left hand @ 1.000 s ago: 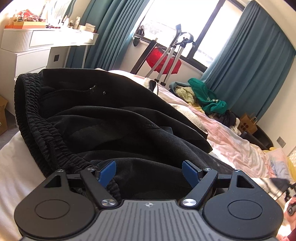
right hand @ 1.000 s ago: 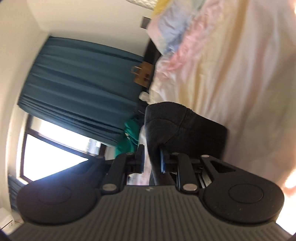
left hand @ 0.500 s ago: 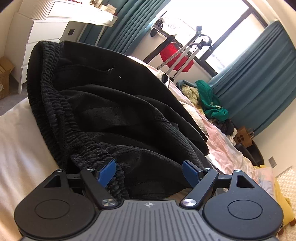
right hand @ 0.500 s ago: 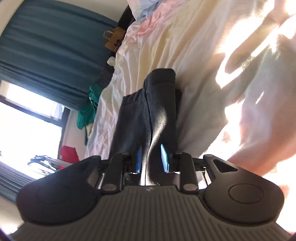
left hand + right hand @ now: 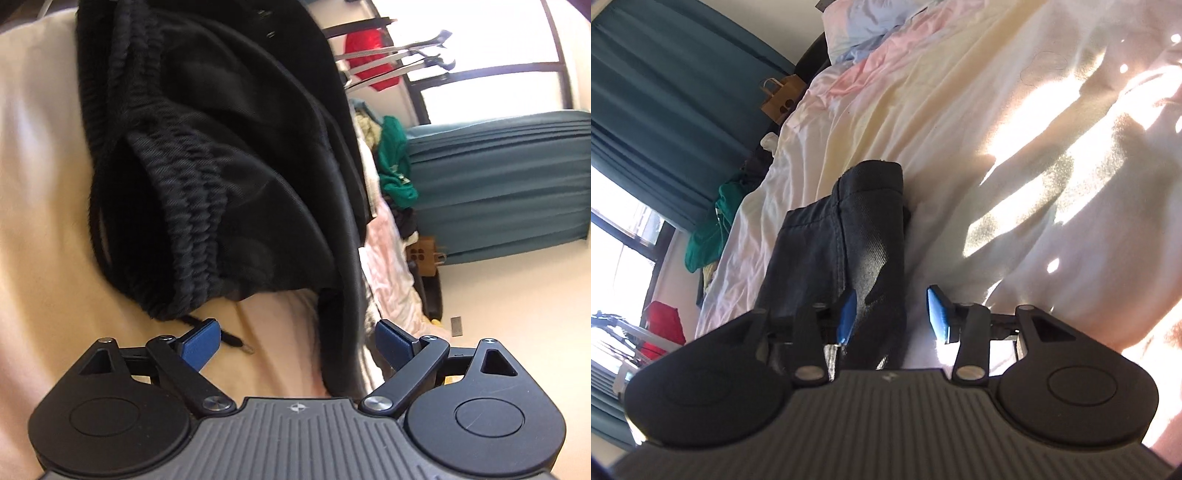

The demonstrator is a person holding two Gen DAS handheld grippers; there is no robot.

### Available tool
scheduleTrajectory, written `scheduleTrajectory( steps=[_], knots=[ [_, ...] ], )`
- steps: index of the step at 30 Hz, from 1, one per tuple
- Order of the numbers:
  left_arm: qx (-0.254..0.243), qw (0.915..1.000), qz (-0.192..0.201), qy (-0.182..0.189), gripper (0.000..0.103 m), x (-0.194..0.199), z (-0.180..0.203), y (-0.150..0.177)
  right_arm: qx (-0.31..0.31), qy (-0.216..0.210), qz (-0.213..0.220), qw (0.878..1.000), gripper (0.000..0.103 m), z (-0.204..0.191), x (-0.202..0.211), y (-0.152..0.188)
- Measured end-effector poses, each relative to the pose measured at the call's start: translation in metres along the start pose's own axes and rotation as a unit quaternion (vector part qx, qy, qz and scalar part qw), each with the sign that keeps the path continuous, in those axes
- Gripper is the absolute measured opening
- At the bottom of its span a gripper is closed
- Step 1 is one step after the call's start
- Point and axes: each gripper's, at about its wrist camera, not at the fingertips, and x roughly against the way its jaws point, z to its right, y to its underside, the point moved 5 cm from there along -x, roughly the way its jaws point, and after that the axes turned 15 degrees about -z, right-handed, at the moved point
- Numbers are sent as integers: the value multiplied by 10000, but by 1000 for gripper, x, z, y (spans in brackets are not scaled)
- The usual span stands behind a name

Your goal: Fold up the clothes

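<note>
My right gripper (image 5: 892, 314) has let go: its jaws, pinched on the black trousers' leg end (image 5: 871, 221) a moment ago, now stand spread, with the cloth lying on the bedsheet (image 5: 1015, 147) between them and ahead. My left gripper (image 5: 297, 341) stays spread too, but has pulled back; the elastic waistband (image 5: 184, 206) sits just ahead, drawcord (image 5: 236, 341) by its left finger. I judge one fold laid.
</note>
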Motion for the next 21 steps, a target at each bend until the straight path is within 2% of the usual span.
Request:
scheduleTrajectory(
  steps=[2,4,9,10,12,13,14,15,16,17,18,21],
  knots=[
    [617,9980,-132,58,92,-10,-17,-1,-2,-145,-41,9999,46,-2,0,2],
    [1201,9925,-69,213,89,-15,-33,1,22,-205,-10,9998,46,-5,0,5],
    [1736,9808,594,665,88,-13,-41,-9,277,-112,196,9994,43,-13,2,6],
    [1821,9776,737,756,87,-12,-43,-11,329,-109,239,9991,41,-15,2,6],
    [1957,9731,869,850,81,-13,-45,-17,429,-69,373,9984,25,-18,4,5],
    [1987,9721,909,856,73,-14,-46,-20,464,-69,450,9979,14,-19,6,4],
    [1990,9717,934,865,65,-15,-47,-22,499,-70,528,9973,9,-20,7,3],
    [1953,9724,916,885,63,-17,-46,-23,534,-71,605,9967,6,-21,9,2],
    [1905,9736,871,911,55,-19,-46,-25,522,-111,650,9965,5,-22,12,2],
    [1845,9749,865,899,36,-20,-44,-26,508,-151,694,9962,5,-23,14,1],
    [1775,9763,894,854,30,-18,-42,-26,494,-192,738,9959,5,-24,17,0],
    [1509,9805,1041,706,22,-11,-32,-27,452,-315,870,9947,5,-27,25,-2]
  ],
)
